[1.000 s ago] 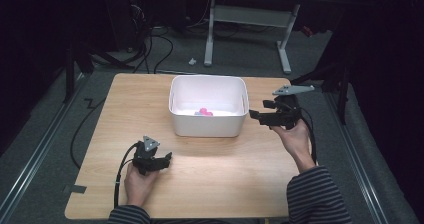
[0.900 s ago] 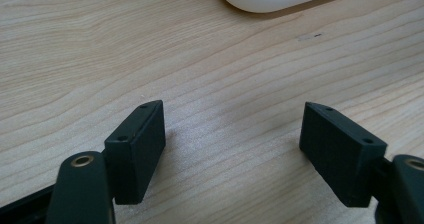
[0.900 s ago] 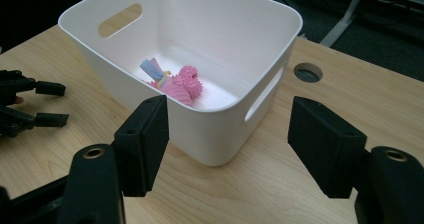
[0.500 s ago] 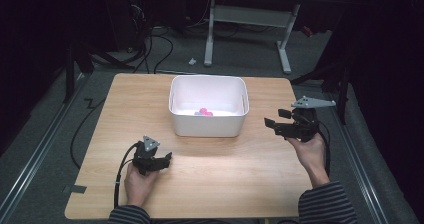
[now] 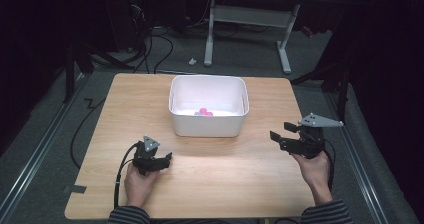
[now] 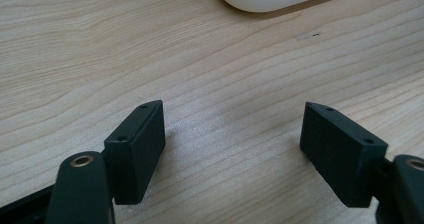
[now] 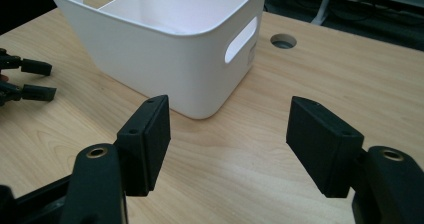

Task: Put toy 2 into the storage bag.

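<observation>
A white plastic bin [image 5: 209, 129] stands on the far middle of the wooden table [image 5: 225, 184], with small pink and purple things [image 5: 203, 112] on its floor. My left gripper [image 5: 167, 159] rests low on the table in front of the bin's left corner. It is open, with bare wood between its jaws [image 6: 234, 119]. My right gripper [image 5: 277, 136] hovers to the right of the bin and points left at its near corner [image 7: 165, 59]. Its jaws [image 7: 230, 111] have just been closing a little but stand apart with nothing between them.
A round cable hole [image 7: 283, 41] is in the table beyond the bin. The left gripper [image 7: 35, 79] shows at the left edge of the right gripper view. A white desk frame [image 5: 247, 19] and cables [image 5: 150, 44] lie on the floor behind the table.
My right gripper has drawn back from beside the bin toward the near right of the table and sunk a little. The left gripper has stayed put.
</observation>
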A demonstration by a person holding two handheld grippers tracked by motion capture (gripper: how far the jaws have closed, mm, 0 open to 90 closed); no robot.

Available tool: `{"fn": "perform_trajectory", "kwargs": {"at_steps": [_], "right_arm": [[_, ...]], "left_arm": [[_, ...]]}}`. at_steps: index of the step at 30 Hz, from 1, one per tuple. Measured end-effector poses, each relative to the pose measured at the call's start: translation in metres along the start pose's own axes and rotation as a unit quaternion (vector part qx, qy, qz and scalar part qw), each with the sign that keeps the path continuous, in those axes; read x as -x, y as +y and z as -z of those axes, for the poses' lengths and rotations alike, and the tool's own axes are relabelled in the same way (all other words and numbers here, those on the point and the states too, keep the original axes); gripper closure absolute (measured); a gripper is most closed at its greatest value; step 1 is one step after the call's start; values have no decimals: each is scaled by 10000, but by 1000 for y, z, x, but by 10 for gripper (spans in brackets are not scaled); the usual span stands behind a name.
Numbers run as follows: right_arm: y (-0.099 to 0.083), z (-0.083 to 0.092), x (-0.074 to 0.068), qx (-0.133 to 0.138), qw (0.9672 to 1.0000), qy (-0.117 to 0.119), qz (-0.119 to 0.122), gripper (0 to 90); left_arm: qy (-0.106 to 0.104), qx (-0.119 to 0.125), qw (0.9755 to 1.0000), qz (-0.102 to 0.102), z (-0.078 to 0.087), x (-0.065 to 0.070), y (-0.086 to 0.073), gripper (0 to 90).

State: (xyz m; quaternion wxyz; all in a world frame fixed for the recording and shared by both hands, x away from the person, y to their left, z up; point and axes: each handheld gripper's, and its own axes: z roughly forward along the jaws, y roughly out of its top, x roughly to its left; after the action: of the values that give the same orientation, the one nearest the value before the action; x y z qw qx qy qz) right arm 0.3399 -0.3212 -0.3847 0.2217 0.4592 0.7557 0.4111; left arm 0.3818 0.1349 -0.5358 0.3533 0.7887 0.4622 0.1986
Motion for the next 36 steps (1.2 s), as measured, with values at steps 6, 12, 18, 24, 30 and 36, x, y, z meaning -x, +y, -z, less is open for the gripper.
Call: {"fn": "perform_trajectory", "kwargs": {"at_steps": [6,12,18,24,30,36], "right_arm": [[-20,-5,2,-36,9998,11,-198,345],[-37,-10,3,-2,9995,-19,-325,348],[-50,-25,2,-50,9991,26,-415,350],[-59,-32,0,-101,9987,11,-509,352],[-70,-38,2,-181,9982,11,-579,353],[-77,-47,2,-223,9981,-14,-576,349]], "left_arm": [[-5,-2,10000,-4,0,0,0,265],[-17,-3,10000,-20,0,0,0,263],[-21,0,10000,-16,0,0,0,266],[-20,-2,10000,-18,0,0,0,265],[-18,-3,10000,-19,0,0,0,265],[-16,-3,10000,-19,0,0,0,265]]}}
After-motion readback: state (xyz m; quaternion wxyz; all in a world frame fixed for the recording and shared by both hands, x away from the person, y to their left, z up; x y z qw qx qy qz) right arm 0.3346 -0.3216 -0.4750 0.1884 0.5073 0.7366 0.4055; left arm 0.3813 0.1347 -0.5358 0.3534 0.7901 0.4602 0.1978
